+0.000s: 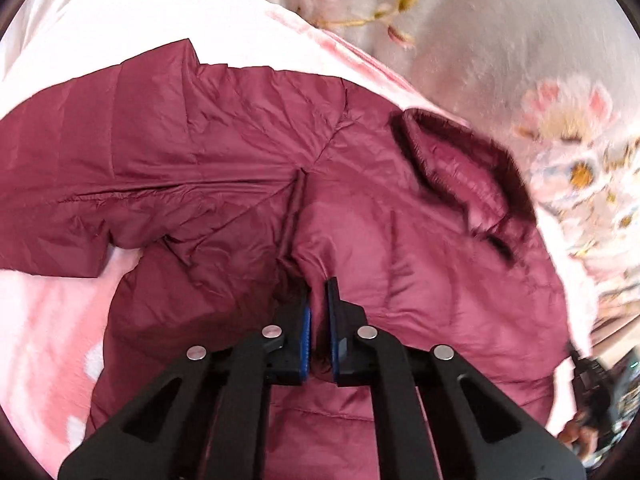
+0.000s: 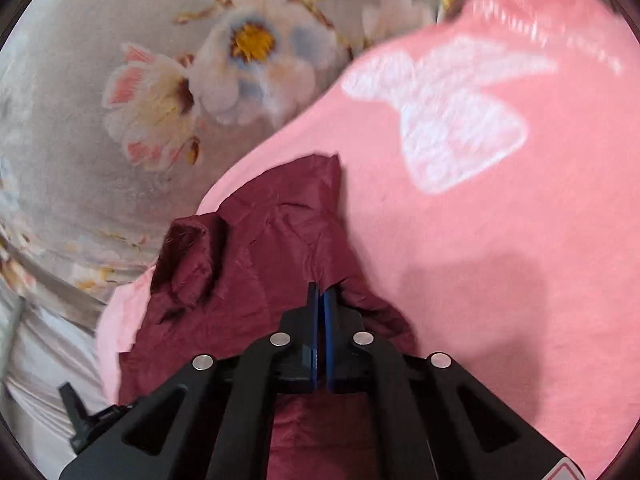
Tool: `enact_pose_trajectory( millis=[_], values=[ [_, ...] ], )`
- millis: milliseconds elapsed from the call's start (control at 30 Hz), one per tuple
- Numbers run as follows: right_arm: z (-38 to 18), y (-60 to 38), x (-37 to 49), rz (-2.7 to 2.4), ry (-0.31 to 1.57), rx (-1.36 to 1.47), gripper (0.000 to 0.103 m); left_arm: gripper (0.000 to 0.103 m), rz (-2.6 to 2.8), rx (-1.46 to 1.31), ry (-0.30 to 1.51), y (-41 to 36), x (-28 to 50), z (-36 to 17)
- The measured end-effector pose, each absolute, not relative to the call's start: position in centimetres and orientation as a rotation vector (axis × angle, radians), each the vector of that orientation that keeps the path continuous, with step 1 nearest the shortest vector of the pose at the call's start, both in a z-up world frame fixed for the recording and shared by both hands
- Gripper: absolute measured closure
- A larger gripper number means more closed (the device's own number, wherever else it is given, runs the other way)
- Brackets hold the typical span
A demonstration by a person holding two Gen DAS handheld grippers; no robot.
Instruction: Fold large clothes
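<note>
I am pinching a fold of the maroon puffer jacket (image 1: 248,152) with my left gripper (image 1: 317,292), fingers nearly closed around the fabric. My right gripper (image 2: 321,294) is clamping another bunch of it, fingers almost touching. The jacket is lying spread on the pink blanket (image 2: 500,264), its fur-trimmed hood (image 1: 460,168) sitting near the blanket's edge beside the floral bedsheet (image 2: 120,152).
</note>
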State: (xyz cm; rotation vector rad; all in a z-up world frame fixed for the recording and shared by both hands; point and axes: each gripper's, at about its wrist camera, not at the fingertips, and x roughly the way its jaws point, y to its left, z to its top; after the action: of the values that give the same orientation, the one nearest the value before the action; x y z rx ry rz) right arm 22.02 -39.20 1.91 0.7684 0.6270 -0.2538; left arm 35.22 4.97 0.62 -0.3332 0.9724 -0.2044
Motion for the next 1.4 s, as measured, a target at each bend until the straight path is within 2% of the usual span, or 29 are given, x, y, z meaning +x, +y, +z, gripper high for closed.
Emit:
enact_pose_trajectory(
  millis=[133,233,333,400,467,533,667,833,933,1267,1400],
  values=[
    [-1.4,-40.4,22.8,-0.299,0.759,0.753,0.103,0.097,-0.181,-0.258,0.967,4.0,34.7,-1.0],
    [-1.1,-40.2,23.0,-0.307,0.777,0.701,0.102,0.095,-0.161,-0.216,0.961,3.6,34.6,-0.8],
    [1.2,-39.1,22.0,-0.359,0.764,0.617,0.091,0.091,-0.111,-0.181,0.933,4.1,34.0,0.7],
    [3.9,-37.7,20.9,-0.401,0.701,0.507,0.091,0.078,-0.050,-0.110,0.857,4.2,33.0,2.8],
    [6.1,-35.9,21.0,-0.399,0.661,0.408,0.091,0.054,-0.019,-0.063,0.776,3.8,32.2,5.0],
    [7.2,-34.5,22.3,-0.357,0.662,0.370,0.091,0.048,-0.023,-0.031,0.730,2.4,32.5,7.0],
    [7.2,-31.7,29.3,-0.321,0.734,0.205,0.091,0.047,-0.076,0.015,0.764,-1.6,34.9,7.1],
    [3.6,-35.6,33.4,-0.385,0.835,0.255,0.091,0.047,-0.040,0.088,0.843,-4.4,37.7,3.5],
    [2.0,-37.2,33.5,-0.399,0.845,0.271,0.100,0.047,-0.024,0.089,0.887,-3.9,38.5,1.0],
    [1.0,-37.6,33.5,-0.389,0.828,0.260,0.101,0.033,0.000,0.091,0.870,-3.2,38.3,-1.5],
    [0.8,-37.3,33.3,-0.387,0.824,0.269,0.101,0.032,0.005,0.086,0.869,-3.1,38.3,-1.5]
  ],
)
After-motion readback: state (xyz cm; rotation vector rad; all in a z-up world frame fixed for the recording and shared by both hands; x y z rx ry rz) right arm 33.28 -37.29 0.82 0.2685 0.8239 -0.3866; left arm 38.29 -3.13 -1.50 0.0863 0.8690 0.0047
